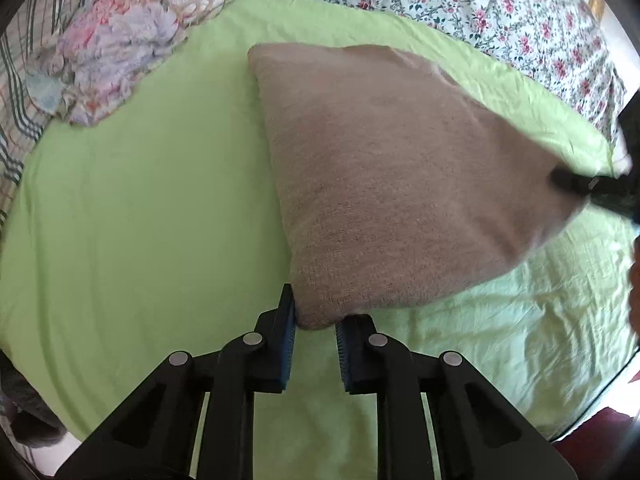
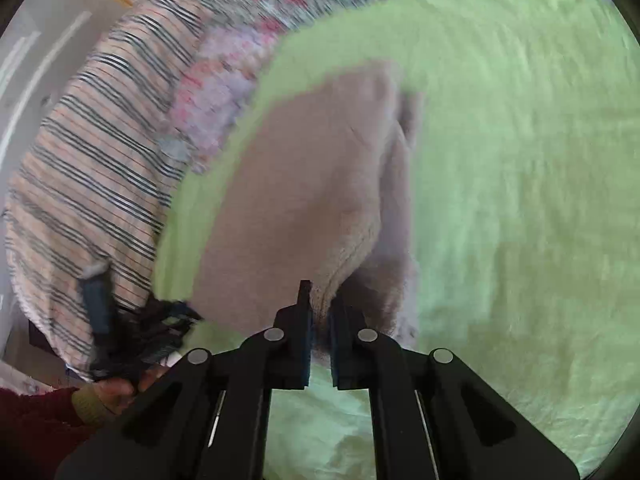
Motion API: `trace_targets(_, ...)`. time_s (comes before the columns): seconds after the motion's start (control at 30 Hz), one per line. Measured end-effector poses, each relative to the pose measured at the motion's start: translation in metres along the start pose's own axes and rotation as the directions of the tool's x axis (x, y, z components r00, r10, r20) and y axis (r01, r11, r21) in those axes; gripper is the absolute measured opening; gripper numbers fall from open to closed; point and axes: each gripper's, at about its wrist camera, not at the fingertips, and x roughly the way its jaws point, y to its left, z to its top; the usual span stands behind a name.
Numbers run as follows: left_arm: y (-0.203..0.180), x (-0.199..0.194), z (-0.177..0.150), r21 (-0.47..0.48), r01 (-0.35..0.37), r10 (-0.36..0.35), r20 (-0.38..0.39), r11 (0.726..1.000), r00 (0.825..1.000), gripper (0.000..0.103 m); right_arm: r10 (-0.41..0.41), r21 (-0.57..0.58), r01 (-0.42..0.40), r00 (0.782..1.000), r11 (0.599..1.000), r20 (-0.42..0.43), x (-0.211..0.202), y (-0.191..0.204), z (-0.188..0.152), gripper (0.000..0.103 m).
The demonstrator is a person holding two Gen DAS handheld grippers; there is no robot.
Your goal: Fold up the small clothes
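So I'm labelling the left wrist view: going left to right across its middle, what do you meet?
Striped bedding → floral pillow → green sheet → brown cloth → right claw, shut on the cloth's far corner.

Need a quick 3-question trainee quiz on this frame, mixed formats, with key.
1. True or false: the right gripper has its jaws closed on a corner of the beige cloth.
2. Multiple choice: what does the beige cloth lie over? A) a wooden table B) the green sheet C) a laundry basket.
3. Fill in: in the left wrist view, the left gripper stands at the cloth's near corner with a gap showing between its jaws, so its grip on the cloth is ____ (confirmed / unconfirmed).

Key: 1 true; 2 B; 3 unconfirmed.
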Motion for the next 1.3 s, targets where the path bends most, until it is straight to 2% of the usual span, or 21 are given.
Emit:
trace_targets(0.07, -0.002, 0.003, -0.002, -0.003, -0.008, 0.008, -0.013, 1.0, 1.0, 0.013, -0.065, -0.069, 0.065, 0.998, 0.996, 0.0, -0.007, 0.005, 0.002, 0.008)
trace_targets(0.17, 0.002, 0.008, -0.004, -0.053, 0.02, -0.022, -0.037, 0.998, 0.999, 0.011, -0.189, -0.091, 0.181, 0.978, 0.979, -0.092, 0.018, -0.014, -0.011, 0.008)
trace_targets(0.23, 0.004, 0.01, -0.003, -0.07, 0.029, -0.032, -0.046, 0.997, 0.998, 0.011, -0.222, -0.056, 0.216, 0.964, 0.975, -0.145, 0.036, -0.03, -0.023, 0.008)
trace_targets(0.3, 0.006, 0.01, -0.002, -0.081, 0.042, -0.047, -0.052, 0.996, 0.998, 0.011, -0.227, -0.017, 0.228, 0.961, 0.974, -0.158, 0.044, -0.037, -0.028, 0.008)
trace_targets(0.43, 0.01, 0.014, -0.003, -0.099, 0.062, -0.069, -0.071, 0.993, 0.995, 0.01, -0.291, -0.072, 0.283, 0.942, 0.957, -0.169, 0.055, -0.036, -0.029, 0.008)
trace_targets(0.57, 0.011, 0.019, -0.005, -0.096, 0.063, -0.073, -0.101, 0.993, 0.992, 0.009, -0.289, -0.048, 0.285, 0.94, 0.957, -0.183, 0.059, -0.04, -0.028, 0.008)
trace_targets(0.73, 0.016, 0.003, -0.006, -0.097, 0.125, -0.135, -0.095, 0.987, 0.986, 0.01, -0.304, -0.021, 0.306, 0.932, 0.952, -0.198, 0.054, -0.05, -0.03, 0.009)
trace_targets(0.77, 0.018, -0.004, -0.007, -0.092, 0.143, -0.151, -0.091, 0.986, 0.984, 0.01, -0.294, -0.001, 0.301, 0.932, 0.954, -0.21, 0.051, -0.053, -0.031, 0.01)
trace_targets(0.83, 0.021, -0.015, -0.008, -0.089, 0.165, -0.173, -0.083, 0.982, 0.981, 0.01, -0.269, 0.06, 0.287, 0.94, 0.956, -0.208, 0.037, -0.056, -0.026, 0.024)
trace_targets(0.87, 0.023, -0.023, -0.006, -0.086, 0.177, -0.183, -0.069, 0.98, 0.981, 0.01, -0.269, 0.072, 0.287, 0.944, 0.955, -0.191, 0.031, -0.053, -0.023, 0.027)
trace_targets(1.0, 0.027, -0.046, 0.011, -0.076, 0.224, -0.225, 0.001, 0.972, 0.974, 0.014, -0.274, 0.021, 0.275, 0.961, 0.961, -0.043, -0.002, -0.026, 0.008, 0.027)
trace_targets(1.07, 0.026, -0.047, 0.031, -0.078, 0.246, -0.244, 0.033, 0.966, 0.969, 0.018, -0.24, 0.005, 0.241, 0.97, 0.971, -0.03, 0.005, -0.02, 0.028, 0.028)
trace_targets(1.17, 0.021, -0.033, 0.064, -0.071, 0.263, -0.258, 0.074, 0.962, 0.963, 0.018, -0.194, -0.033, 0.193, 0.98, 0.981, -0.033, 0.038, -0.014, 0.059, 0.028)
trace_targets(1.3, 0.017, 0.001, 0.105, -0.08, 0.256, -0.25, 0.081, 0.963, 0.965, 0.018, -0.206, -0.052, 0.202, 0.975, 0.978, -0.084, 0.089, -0.022, 0.086, 0.028)
